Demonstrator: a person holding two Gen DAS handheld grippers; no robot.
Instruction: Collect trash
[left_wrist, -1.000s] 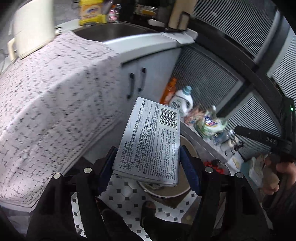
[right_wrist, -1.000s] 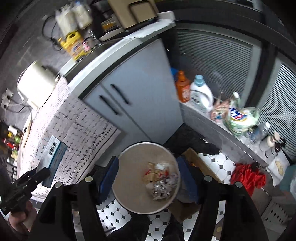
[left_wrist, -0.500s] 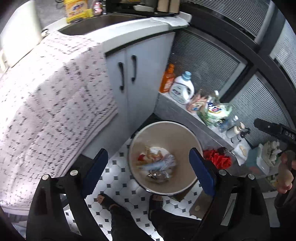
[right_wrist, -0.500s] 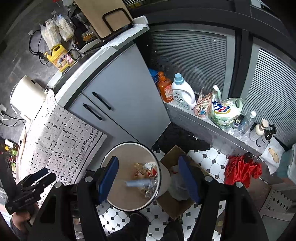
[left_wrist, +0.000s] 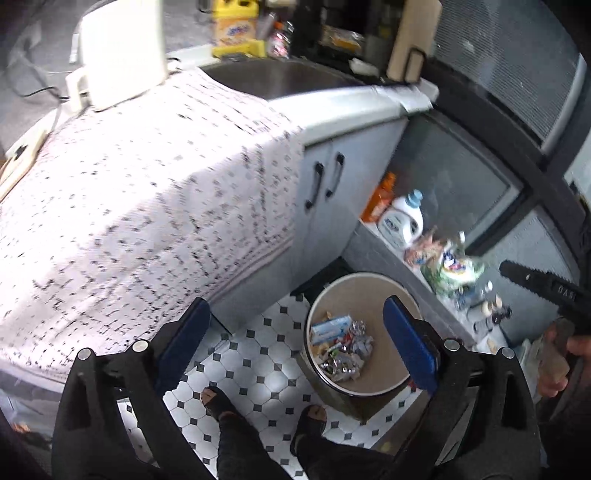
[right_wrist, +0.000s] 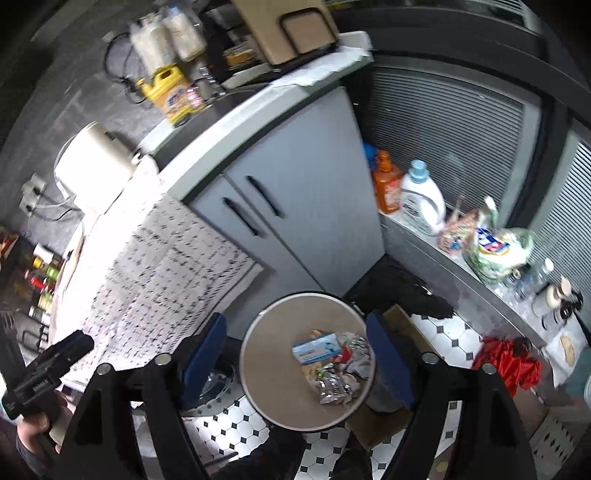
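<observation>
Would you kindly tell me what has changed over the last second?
The left gripper let go of the box, which now lies in the trash bin. Both grippers' fingers have just been opening, nothing between them. The bin and floor bottles stayed put.

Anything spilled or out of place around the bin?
No spill shows. The box lies inside the bin on the wrappers. One oddity: a red cloth lies crumpled on the tiled floor beside the low ledge.

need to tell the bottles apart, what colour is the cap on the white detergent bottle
Light blue cap on the white detergent bottle, clearest in the right wrist view.
</observation>
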